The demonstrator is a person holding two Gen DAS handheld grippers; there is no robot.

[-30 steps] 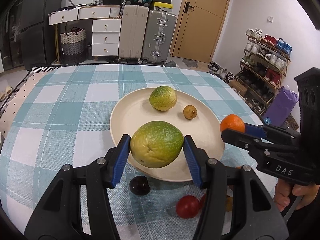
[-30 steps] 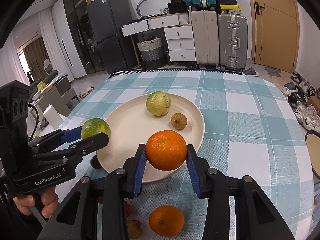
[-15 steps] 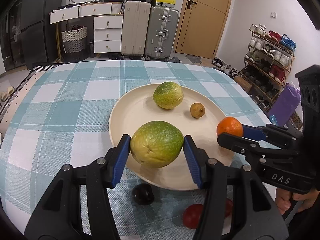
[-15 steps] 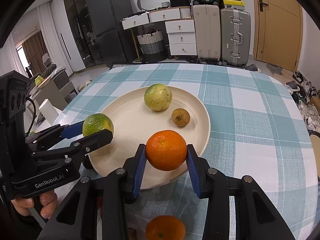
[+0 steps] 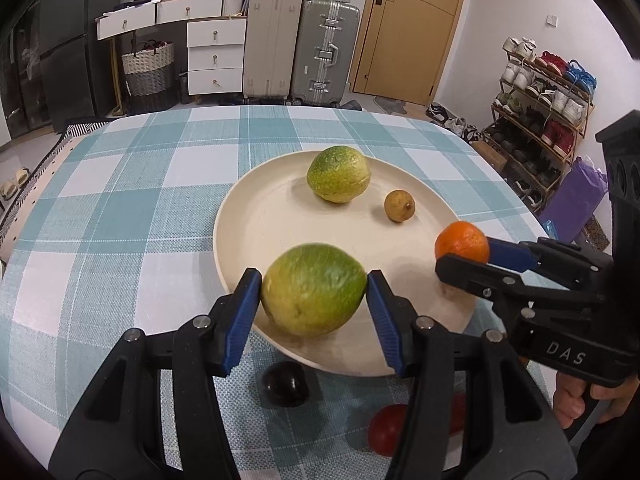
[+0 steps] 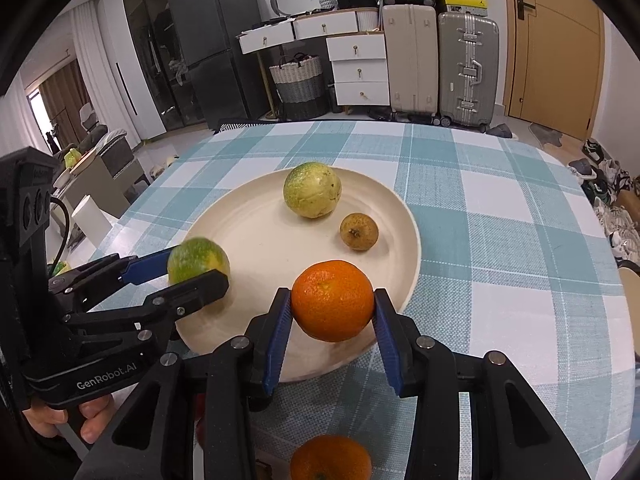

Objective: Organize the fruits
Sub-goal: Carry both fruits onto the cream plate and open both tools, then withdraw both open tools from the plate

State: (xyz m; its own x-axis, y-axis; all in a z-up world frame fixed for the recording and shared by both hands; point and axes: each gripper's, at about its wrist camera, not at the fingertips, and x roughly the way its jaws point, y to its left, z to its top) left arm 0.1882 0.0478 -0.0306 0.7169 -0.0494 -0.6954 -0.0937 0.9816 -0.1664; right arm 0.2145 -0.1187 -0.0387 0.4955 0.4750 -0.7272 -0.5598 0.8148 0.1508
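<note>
Left gripper [image 5: 314, 290] pinching a green-yellow fruit [image 5: 315, 289] above the near rim of the cream plate [image 5: 256, 216]. Right gripper [image 6: 332, 306] clamped on an orange [image 6: 332, 300] over the plate's right edge. On the plate: second green fruit [image 5: 338, 174], small brown fruit [image 5: 399, 206]. On the checked tablecloth [image 5: 120, 208], near side: dark fruit [image 5: 285, 384], red fruit [image 5: 386, 428], second orange [image 6: 330, 458].

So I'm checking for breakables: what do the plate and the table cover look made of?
The plate looks like matte cream ceramic or melamine, with no glare; I can't tell which. The table cover looks like woven checked fabric or textured vinyl, with visible weave.
</note>
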